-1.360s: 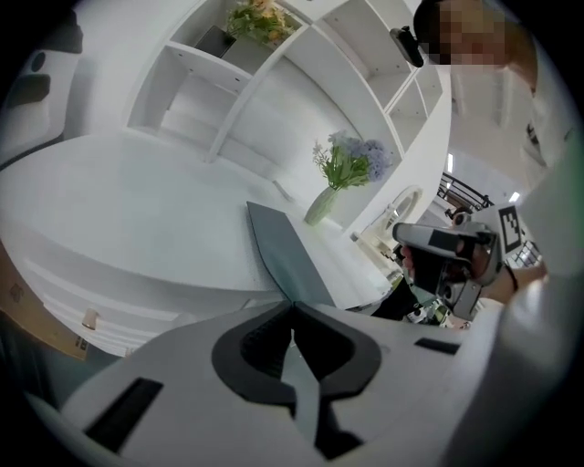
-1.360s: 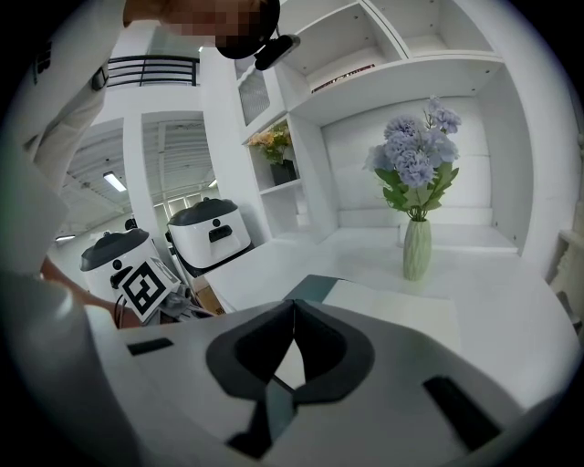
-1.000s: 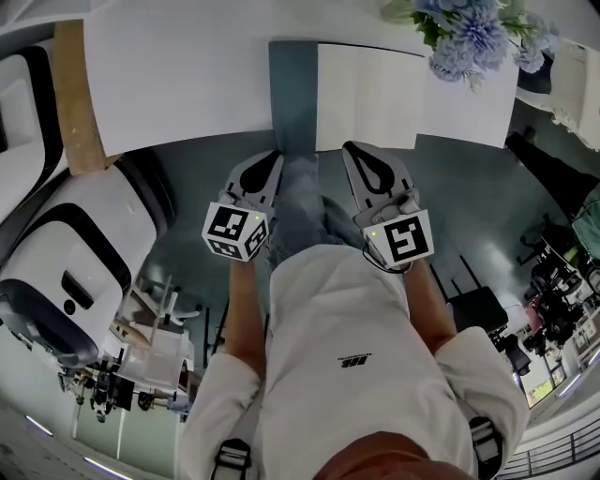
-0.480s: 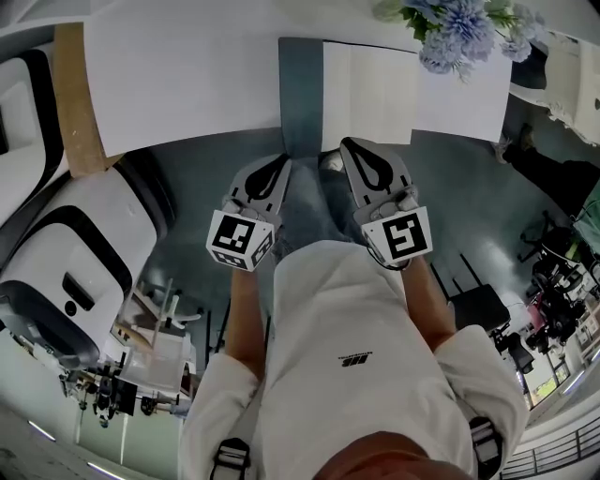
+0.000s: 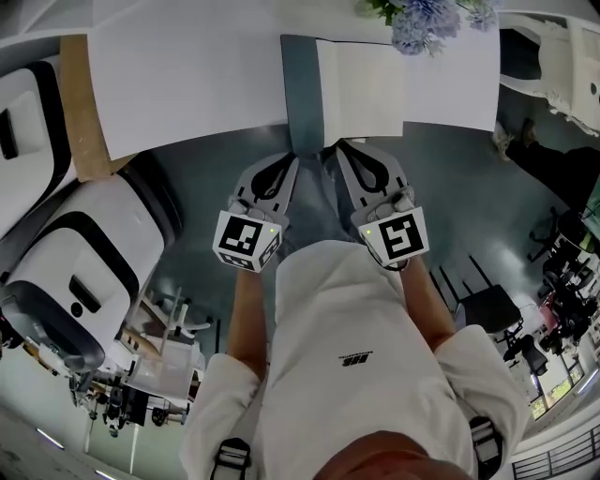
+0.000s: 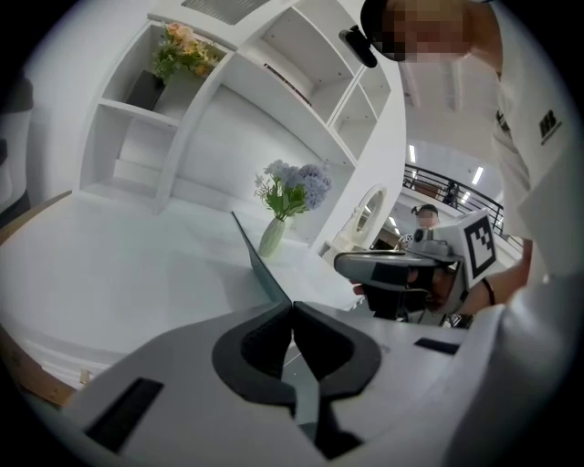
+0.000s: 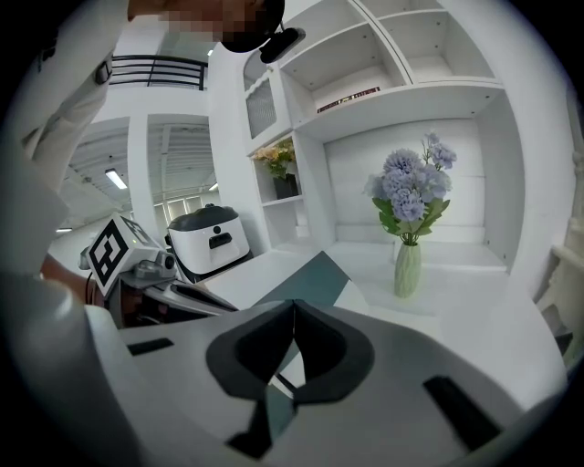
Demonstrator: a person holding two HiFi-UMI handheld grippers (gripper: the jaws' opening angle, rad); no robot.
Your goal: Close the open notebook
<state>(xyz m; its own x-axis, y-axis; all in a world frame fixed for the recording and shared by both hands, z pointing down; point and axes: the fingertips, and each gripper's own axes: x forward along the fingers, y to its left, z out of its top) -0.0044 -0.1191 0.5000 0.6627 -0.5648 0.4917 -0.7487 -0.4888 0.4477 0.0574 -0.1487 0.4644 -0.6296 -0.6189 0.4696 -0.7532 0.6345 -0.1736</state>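
Two grippers in view, both with jaws shut tip to tip and nothing between them: my left gripper sits just below centre of the head view, my right gripper just beside it to the right. Their marker cubes, left and right, face the camera above my white shirt. The notebook lies open at the near edge of the white table, upper centre of the frame; its teal cover is on the left and its blank white pages on the right. Left jaw tips point at the lower edge of the cover, right jaw tips at the lower edge of the pages. Contact with the notebook: cannot tell from any view. In the left gripper view the cover shows nearly edge-on, as a thin dark line running up from my closed jaws. A pale green vase of blue-violet flowers stands beyond the notebook at the top edge. A white-and-black machine fills the left side, below a wooden strip.
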